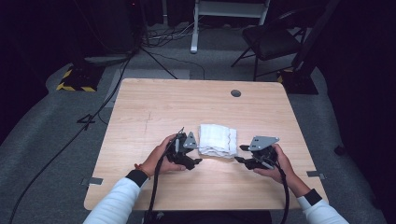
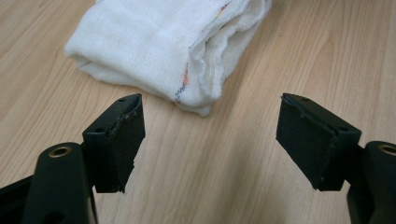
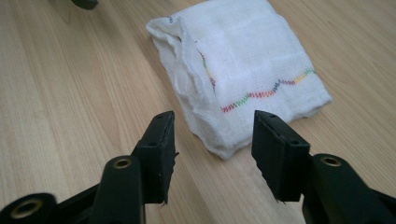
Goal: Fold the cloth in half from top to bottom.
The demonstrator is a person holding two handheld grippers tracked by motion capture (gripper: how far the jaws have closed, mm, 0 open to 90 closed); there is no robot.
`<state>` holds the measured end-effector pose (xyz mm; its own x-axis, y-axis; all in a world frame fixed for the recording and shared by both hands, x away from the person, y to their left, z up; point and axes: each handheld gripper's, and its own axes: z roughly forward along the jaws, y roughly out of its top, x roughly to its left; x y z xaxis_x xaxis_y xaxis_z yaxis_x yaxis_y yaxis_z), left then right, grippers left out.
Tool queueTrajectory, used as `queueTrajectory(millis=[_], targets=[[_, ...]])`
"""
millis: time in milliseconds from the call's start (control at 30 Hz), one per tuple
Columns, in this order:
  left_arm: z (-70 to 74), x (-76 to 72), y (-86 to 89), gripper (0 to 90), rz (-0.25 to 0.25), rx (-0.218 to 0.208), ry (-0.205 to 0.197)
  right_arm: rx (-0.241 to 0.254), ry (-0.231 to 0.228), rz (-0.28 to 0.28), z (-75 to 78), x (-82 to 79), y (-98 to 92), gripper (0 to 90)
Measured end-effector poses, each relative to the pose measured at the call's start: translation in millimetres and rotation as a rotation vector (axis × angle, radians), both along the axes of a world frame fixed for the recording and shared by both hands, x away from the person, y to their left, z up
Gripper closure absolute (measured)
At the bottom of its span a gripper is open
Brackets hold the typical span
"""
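The folded white cloth point(image 1: 217, 140) lies flat on the counter point(image 1: 154, 105), a little nearer your side than the middle, squarely between your two hands. Its loose, layered edges face toward you, with the coloured stitching running across its top in the right gripper view point(image 3: 243, 79). In the high view it is slightly longer front to back than side to side, so each claw faces one of its long flanks.

Your left claw point(image 1: 195, 154) sits just beside the cloth's left edge, jaws spread with nothing between them; in the left gripper view the cloth point(image 2: 163, 46) lies ahead and to the left of the gap, clear of both pads. Your right claw point(image 1: 241, 154) is also spread and empty, close to the cloth's right edge; in its own view the near corner of the cloth lies just ahead of the gap.

Both are about equally near, the left perhaps a touch closer. Any fresh pinch means moving inward toward the cloth's near corners.
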<state>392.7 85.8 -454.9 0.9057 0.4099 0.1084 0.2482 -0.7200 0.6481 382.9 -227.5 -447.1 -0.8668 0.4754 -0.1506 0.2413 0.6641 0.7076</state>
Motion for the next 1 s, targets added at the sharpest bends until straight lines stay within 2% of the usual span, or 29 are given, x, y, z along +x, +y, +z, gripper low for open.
queueTrajectory(millis=[167, 300, 367, 500, 700, 833, 1000], targets=[[4.2, -7.9, 12.3, 21.6, 0.029, 0.016, -0.021, -0.001, -0.015, -0.042, 1.8, -5.1, -8.2, 38.4], [7.7, -14.9, 23.1, 21.6, 0.052, 0.012, -0.039, -0.006, -0.029, -0.075, 2.4, -9.1, -14.5, 35.0], [8.1, -18.4, 28.1, 21.7, 0.057, 0.042, -0.066, -0.016, -0.042, -0.086, 3.1, -11.7, -17.7, 35.0], [6.7, -22.5, 36.9, 21.2, 0.089, 0.058, -0.063, -0.029, -0.048, -0.108, 3.8, -16.9, -22.3, 33.9], [3.9, -34.1, 46.0, 19.5, 0.113, 0.098, -0.091, -0.046, -0.046, -0.132, 1.2, -22.6, -34.3, 33.4], [0.8, -41.7, 51.8, 19.4, 0.14, 0.089, -0.091, -0.063, -0.048, -0.149, -1.2, -25.8, -41.2, 33.3], [-4.5, -49.3, 59.3, 19.4, 0.156, 0.111, -0.097, -0.08, -0.046, -0.169, -4.8, -28.5, -51.5, 32.9]])
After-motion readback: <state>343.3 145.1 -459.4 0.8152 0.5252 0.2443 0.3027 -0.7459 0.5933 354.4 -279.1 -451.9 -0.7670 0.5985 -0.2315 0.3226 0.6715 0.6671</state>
